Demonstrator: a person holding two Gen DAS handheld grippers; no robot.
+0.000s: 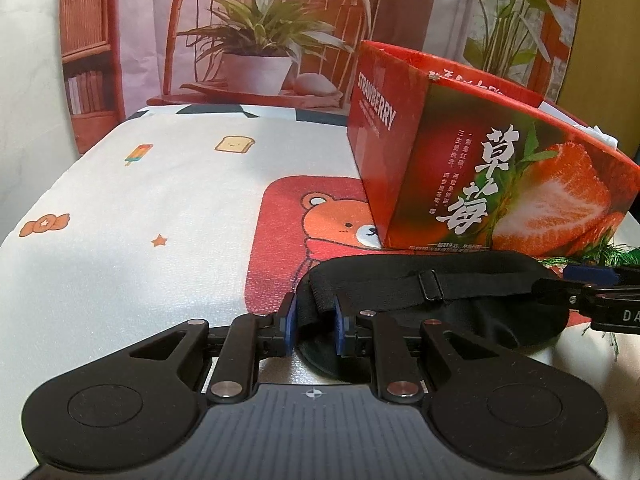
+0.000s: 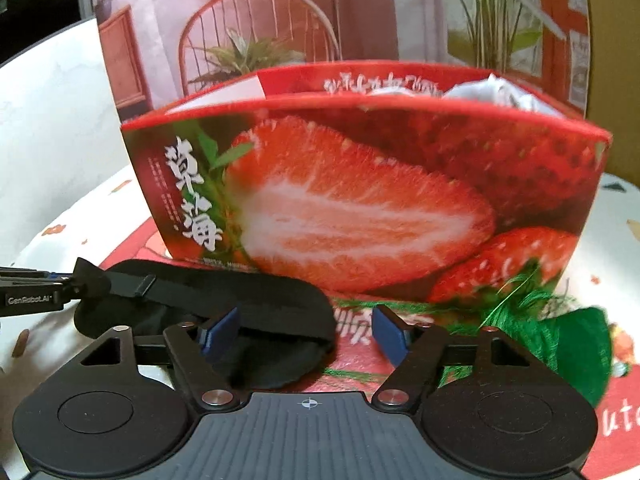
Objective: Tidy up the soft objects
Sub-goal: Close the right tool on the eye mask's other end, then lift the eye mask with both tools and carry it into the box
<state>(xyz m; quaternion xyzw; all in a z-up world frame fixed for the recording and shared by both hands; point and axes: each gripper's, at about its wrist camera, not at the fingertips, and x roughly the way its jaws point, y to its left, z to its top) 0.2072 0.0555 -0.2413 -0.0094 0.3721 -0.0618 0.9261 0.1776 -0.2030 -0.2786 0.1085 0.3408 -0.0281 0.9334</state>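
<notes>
A black sleep mask (image 1: 436, 312) with an elastic strap lies on the mat in front of a red strawberry box (image 1: 480, 168). My left gripper (image 1: 316, 320) is shut on the mask's left end. In the right wrist view the mask (image 2: 224, 304) lies at lower left, the left gripper (image 2: 60, 286) pinching its far end. My right gripper (image 2: 306, 330) is open, its left finger over the mask's right end, its right finger clear of it. A green tasselled soft object (image 2: 560, 332) lies at lower right. White soft items (image 2: 492, 92) sit inside the box (image 2: 360, 200).
A white mat with a bear picture (image 1: 320, 220) and small cartoon prints covers the table. A printed backdrop of a chair and potted plant (image 1: 256, 48) stands behind. The box stands close ahead of both grippers.
</notes>
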